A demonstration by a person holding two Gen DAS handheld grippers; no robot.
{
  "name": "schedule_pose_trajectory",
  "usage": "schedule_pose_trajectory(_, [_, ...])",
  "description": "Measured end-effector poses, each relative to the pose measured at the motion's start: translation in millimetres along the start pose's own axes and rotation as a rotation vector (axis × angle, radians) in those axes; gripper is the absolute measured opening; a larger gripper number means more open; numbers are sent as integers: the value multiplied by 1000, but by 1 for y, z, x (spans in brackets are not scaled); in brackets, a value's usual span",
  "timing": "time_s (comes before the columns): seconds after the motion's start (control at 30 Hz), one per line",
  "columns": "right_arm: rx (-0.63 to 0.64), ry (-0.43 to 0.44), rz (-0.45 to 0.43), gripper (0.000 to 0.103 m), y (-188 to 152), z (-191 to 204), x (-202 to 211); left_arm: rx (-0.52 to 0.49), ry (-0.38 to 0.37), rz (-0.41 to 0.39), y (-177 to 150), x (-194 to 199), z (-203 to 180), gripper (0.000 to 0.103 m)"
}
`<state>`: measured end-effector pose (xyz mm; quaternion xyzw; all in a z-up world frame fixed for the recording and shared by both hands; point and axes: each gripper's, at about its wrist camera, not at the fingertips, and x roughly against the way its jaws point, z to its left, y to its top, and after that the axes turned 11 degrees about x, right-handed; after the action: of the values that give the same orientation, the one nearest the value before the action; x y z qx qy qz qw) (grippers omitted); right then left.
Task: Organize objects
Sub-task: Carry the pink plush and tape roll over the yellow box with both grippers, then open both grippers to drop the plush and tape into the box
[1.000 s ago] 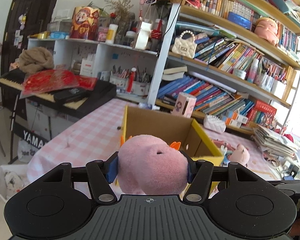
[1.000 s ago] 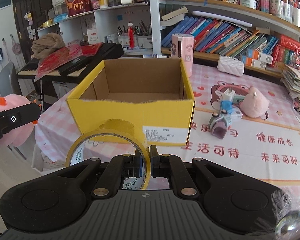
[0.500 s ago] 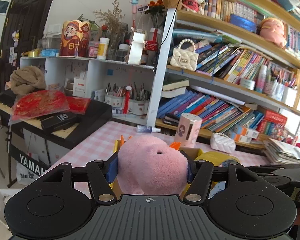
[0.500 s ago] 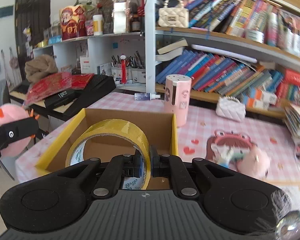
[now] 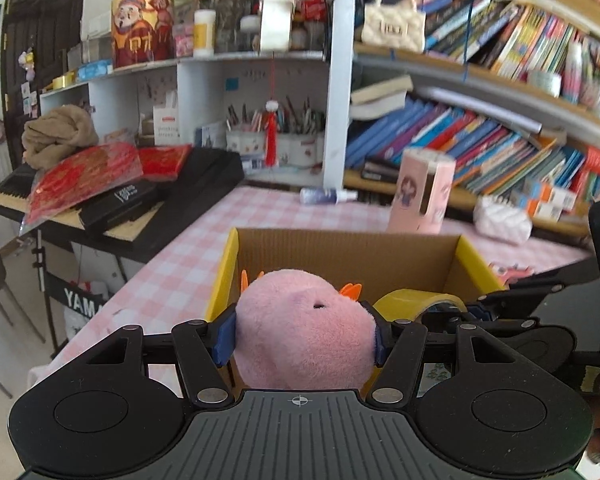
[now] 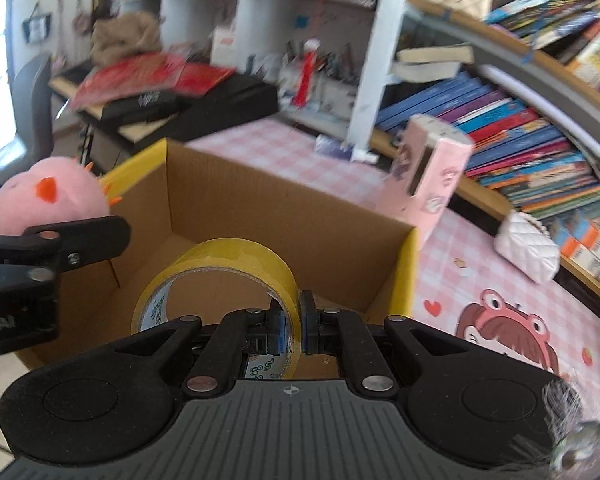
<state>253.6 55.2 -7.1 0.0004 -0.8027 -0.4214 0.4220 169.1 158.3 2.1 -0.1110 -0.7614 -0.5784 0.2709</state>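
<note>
Plush [image 5: 300,328] clamped between left jaws; tape roll [image 6: 224,268] wall pinched by right jaws.

Hidden or unclear items, for your check:
- cardboard box [image 5: 348,252]: your pink plush toy [image 5: 304,336] covers its near wall and floor.
- yellow tape roll [image 6: 220,276]: lower part behind your right gripper [image 6: 294,326].
- book spines [image 6: 500,120]: blurred, titles unreadable.
- bottle [image 5: 328,195] on the desk [image 5: 180,264]: label too small.

The keyboard stand's panel [image 5: 80,303] reads "YAM".
</note>
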Motion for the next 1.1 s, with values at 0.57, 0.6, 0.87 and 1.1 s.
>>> schedule_pose_trajectory(0.57, [216, 178, 194, 7, -2, 10, -37, -81, 81, 135, -17, -29, -15, 61])
schedule_pose_trajectory(0.6, [230, 175, 197, 7, -3, 11, -37, -83, 83, 134, -17, -29, -16, 61])
schedule_pose_trajectory(0.87, [303, 173, 183, 16, -3, 19, -34, -73, 77, 125, -16, -27, -17, 63])
schedule_pose_trajectory(1.1, [272, 173, 131, 38, -2, 9, -21, -22, 66, 60, -8, -10, -17, 81])
